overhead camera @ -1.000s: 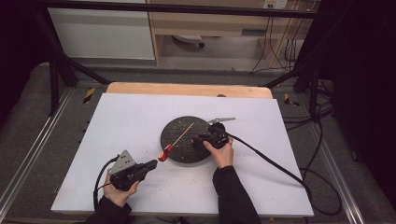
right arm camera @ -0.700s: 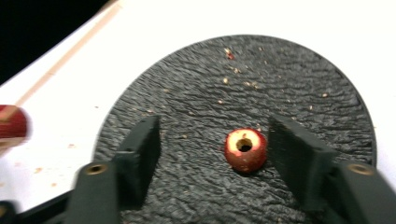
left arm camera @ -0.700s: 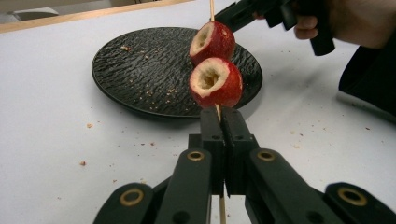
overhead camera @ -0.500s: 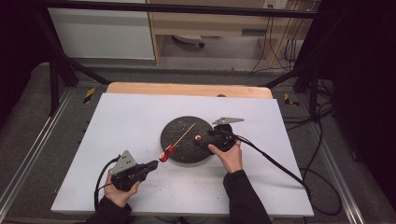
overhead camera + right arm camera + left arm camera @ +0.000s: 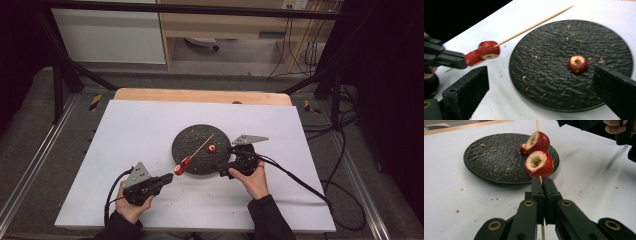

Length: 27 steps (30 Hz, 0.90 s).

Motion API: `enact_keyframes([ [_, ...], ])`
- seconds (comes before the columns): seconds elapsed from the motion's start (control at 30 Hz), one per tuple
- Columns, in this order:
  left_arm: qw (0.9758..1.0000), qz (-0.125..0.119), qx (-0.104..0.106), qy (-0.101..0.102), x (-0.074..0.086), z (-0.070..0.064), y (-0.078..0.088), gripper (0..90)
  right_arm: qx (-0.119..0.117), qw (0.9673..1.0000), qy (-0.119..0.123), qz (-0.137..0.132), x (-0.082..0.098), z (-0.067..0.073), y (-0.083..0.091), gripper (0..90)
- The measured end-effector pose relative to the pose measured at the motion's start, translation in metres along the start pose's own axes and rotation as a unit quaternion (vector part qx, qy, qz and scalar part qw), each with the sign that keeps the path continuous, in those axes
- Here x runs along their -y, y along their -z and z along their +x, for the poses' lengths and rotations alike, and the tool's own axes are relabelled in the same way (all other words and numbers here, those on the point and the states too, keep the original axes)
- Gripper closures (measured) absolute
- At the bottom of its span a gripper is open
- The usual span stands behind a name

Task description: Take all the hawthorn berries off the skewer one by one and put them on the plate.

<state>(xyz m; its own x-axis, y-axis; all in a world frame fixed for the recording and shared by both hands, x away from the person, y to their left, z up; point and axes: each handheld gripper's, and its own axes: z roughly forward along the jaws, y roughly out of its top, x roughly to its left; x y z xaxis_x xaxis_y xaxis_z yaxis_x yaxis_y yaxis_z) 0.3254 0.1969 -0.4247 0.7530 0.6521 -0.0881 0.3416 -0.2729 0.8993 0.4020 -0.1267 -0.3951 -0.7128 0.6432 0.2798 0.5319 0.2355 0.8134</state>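
Observation:
A black round plate (image 5: 196, 139) sits mid-table. My left gripper (image 5: 169, 178) is shut on the near end of a wooden skewer (image 5: 204, 145) that slants over the plate. Two cored red fruit pieces (image 5: 539, 164) are threaded just beyond its jaws (image 5: 543, 185). A third red fruit piece (image 5: 212, 148) lies loose on the plate (image 5: 564, 40). My right gripper (image 5: 221, 170) hovers at the plate's near right edge. Its jaws have just been opening and now stand wide, with nothing between them (image 5: 541, 75); the loose piece (image 5: 577, 63) lies farther off.
Crumbs speckle the plate and the white table sheet (image 5: 125, 130). A wooden table edge (image 5: 200, 96) runs along the back. Black frame posts (image 5: 55, 75) stand at both sides, and cables (image 5: 300, 180) trail off to the right.
The right gripper has drawn back from over the plate toward the person and right, rising a little, and its jaws opened. A red fruit piece now lies on the plate. The left gripper stayed still.

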Motion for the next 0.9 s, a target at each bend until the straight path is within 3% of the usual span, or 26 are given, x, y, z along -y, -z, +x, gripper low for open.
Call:
enact_keyframes([
  [0.4,0.9997,0.011,0.018,-0.011,-0.001,-0.014,-0.012,88.2,-0.037,0.9993,-0.006,0.003,0.025,0.012,0.0,4.3],
  [0.77,0.9987,0.019,0.04,-0.026,0.0,-0.031,-0.022,88.2,-0.059,0.9982,-0.006,0.011,0.034,0.018,-0.004,6.9],
  [0.9,0.9982,0.022,0.046,-0.031,0.001,-0.035,-0.024,88.2,-0.066,0.9978,-0.005,0.012,0.035,0.018,-0.005,12.1],
])
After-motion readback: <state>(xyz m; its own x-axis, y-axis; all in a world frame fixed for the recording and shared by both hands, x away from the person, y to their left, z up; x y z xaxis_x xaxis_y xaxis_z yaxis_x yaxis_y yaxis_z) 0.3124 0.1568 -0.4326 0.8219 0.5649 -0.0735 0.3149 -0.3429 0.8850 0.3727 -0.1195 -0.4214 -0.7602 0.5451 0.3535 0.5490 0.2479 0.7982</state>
